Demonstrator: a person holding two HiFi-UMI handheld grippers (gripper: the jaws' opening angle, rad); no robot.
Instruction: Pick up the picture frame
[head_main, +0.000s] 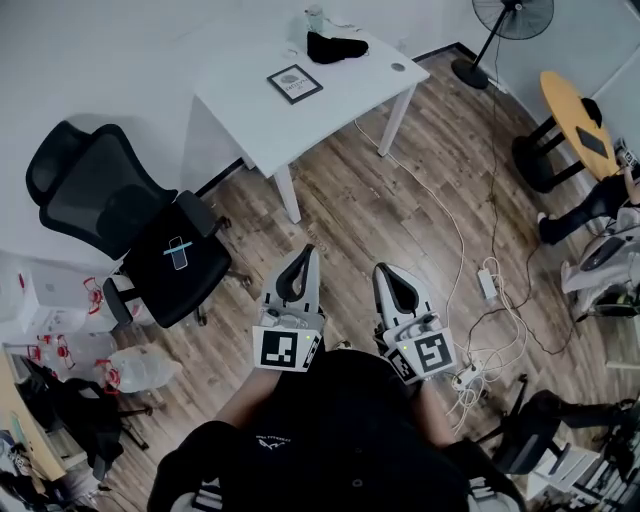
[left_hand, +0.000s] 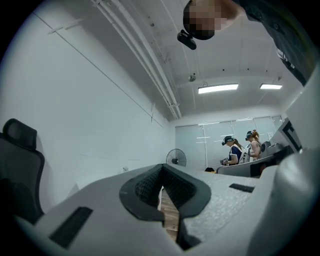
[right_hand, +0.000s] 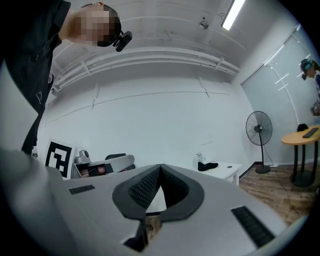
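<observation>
The square black-rimmed picture frame (head_main: 295, 84) lies flat on the white rectangular table (head_main: 350, 85), well apart from your tools. Your left gripper (head_main: 301, 260) and right gripper (head_main: 386, 274) sit side by side above the wood-plank floor (head_main: 400, 210). Both have their jaws pressed together and hold nothing.

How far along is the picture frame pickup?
Nothing done yet: the picture frame lies flat on the white table, untouched. In hand: nothing; the left hand-held gripper and right hand-held gripper are shut, empty, short of the table. Left: approach, open, grasp, lift.
</observation>
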